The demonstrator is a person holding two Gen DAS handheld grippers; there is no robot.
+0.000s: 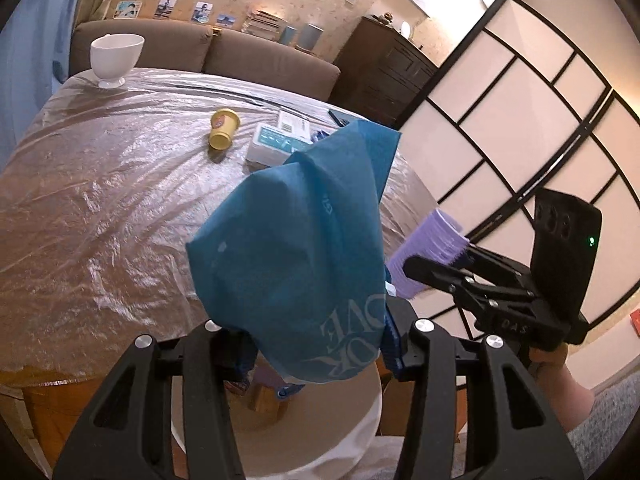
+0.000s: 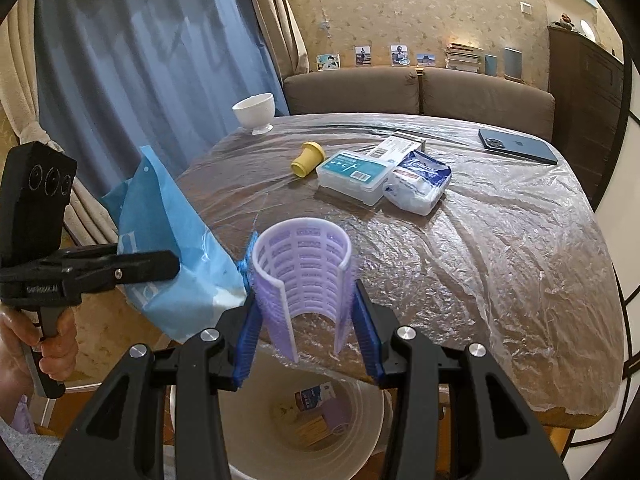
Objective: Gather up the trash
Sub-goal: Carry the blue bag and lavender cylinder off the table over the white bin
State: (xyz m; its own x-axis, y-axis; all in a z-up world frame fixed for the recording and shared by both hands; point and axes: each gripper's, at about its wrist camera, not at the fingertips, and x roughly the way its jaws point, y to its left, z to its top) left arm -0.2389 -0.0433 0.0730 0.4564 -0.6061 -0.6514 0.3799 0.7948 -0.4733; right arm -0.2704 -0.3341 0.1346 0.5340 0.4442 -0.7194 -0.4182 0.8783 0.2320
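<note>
Already the white bin (image 2: 304, 420) below the near edge of the tabletop (image 2: 500, 248) holds a few discards, a small printed packet and some brownish scraps among them, so the collecting appears partly done. Left on the plastic-covered tabletop are a tissue pack (image 2: 418, 182), a clear flat box (image 2: 354, 176), a white carton (image 2: 396, 146) behind it and a yellow tub (image 2: 306, 158) tipped on its side; which of these count as trash cannot be told, and the phone (image 2: 518, 146) and white cup (image 2: 254, 112) probably do not. The blue bag (image 1: 296, 264) hangs crumpled from the left tool (image 1: 316, 344), whose pads press on its lower end, the jaws partly apart around it; its long axis runs up and away from the tool, the pointed end toward the far side of the tabletop, its body over the bin's rim. The purple slotted curler (image 2: 304, 280) sits clamped in the right tool (image 2: 306, 340), jaws drawn in tight against its sides; it stands roughly upright, open end up, its slit facing the camera, directly above the bin's mouth. Both pieces seem ready to drop.
</note>
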